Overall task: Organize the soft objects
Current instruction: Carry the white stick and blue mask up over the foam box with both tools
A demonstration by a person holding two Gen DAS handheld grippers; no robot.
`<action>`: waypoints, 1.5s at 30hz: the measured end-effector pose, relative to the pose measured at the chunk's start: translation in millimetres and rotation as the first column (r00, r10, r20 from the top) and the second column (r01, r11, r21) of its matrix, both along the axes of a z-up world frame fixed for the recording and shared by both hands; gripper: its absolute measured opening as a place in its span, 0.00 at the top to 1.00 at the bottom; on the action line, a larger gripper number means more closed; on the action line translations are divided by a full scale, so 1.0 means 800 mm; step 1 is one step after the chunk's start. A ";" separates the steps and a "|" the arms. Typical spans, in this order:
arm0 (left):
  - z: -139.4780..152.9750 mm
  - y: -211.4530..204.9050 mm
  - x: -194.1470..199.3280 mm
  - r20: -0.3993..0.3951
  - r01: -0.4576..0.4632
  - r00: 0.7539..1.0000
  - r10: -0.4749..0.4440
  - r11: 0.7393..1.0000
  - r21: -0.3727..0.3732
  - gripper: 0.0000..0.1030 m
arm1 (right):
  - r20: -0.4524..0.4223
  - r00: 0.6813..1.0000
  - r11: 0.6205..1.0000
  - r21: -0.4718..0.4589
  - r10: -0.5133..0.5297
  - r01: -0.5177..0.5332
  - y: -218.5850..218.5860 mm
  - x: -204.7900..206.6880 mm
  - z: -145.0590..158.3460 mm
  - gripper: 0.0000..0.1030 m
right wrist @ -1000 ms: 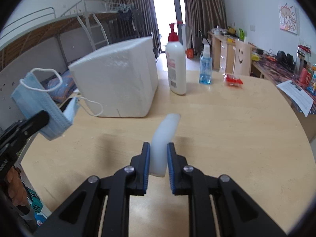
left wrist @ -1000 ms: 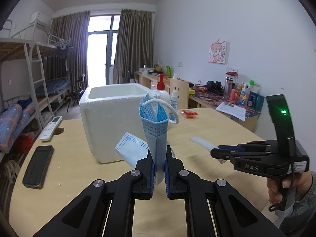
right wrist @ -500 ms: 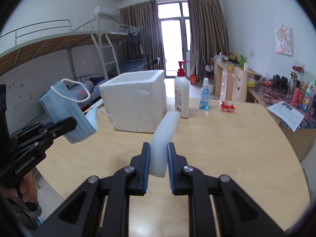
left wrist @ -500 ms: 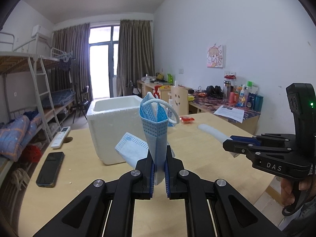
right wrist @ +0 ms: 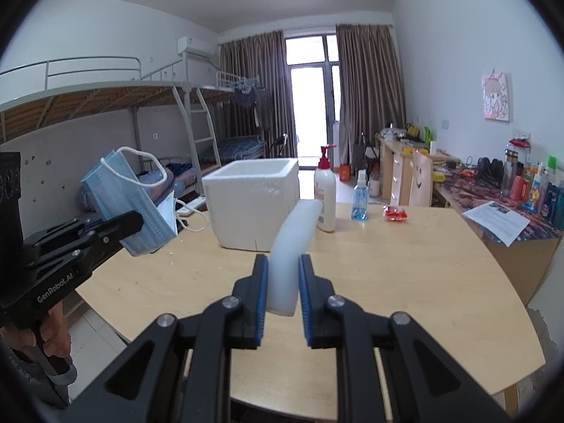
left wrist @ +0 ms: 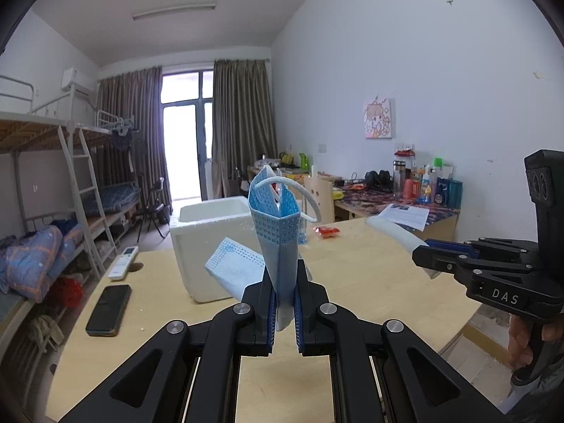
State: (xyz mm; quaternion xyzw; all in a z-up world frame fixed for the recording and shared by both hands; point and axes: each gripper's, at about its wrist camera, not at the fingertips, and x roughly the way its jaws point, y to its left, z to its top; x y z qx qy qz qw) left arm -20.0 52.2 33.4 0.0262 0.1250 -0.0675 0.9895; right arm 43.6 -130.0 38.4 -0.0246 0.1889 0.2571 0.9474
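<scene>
The left gripper point(left wrist: 283, 303) is clenched hard on a bunch of blue masks point(left wrist: 276, 232), its pads nearly meeting on the folded fabric; the masks stand upright out of the fingers, a white ear loop point(left wrist: 299, 194) arching off the top and one loose mask point(left wrist: 234, 271) flopping out to the side. The right gripper point(right wrist: 282, 294) grips a white foam strip point(right wrist: 290, 243), its jaws parted only as far as the strip is thick, and the strip curves up and forward from between the pads. Both loads hang in the air above the table point(right wrist: 405, 268), short of the white foam box point(right wrist: 252, 201) that stands open-topped on it. Seen from the right wrist, the masks are left of the box and the strip is in front of it. Right of the box stand a pump bottle point(right wrist: 325, 194) and a blue spray bottle point(right wrist: 359, 199). A phone point(left wrist: 108, 310) lies left of the box.
</scene>
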 end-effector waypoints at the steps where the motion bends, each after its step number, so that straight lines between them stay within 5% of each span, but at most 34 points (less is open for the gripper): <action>1: 0.004 0.000 -0.006 0.014 -0.002 1.000 0.002 1.000 0.002 0.91 | 0.015 1.000 1.000 0.001 -0.003 0.003 -0.002 -0.007 0.003 0.80; 18: 0.022 0.012 -0.041 0.097 -0.016 0.995 0.016 1.000 0.003 0.91 | 0.117 0.991 0.998 0.009 0.057 -0.059 0.006 -0.036 0.025 0.80; 45: 0.027 0.060 0.055 0.007 -0.078 0.997 0.078 0.996 -0.033 0.91 | 0.047 0.990 0.992 -0.015 0.130 -0.129 0.057 0.054 0.038 0.80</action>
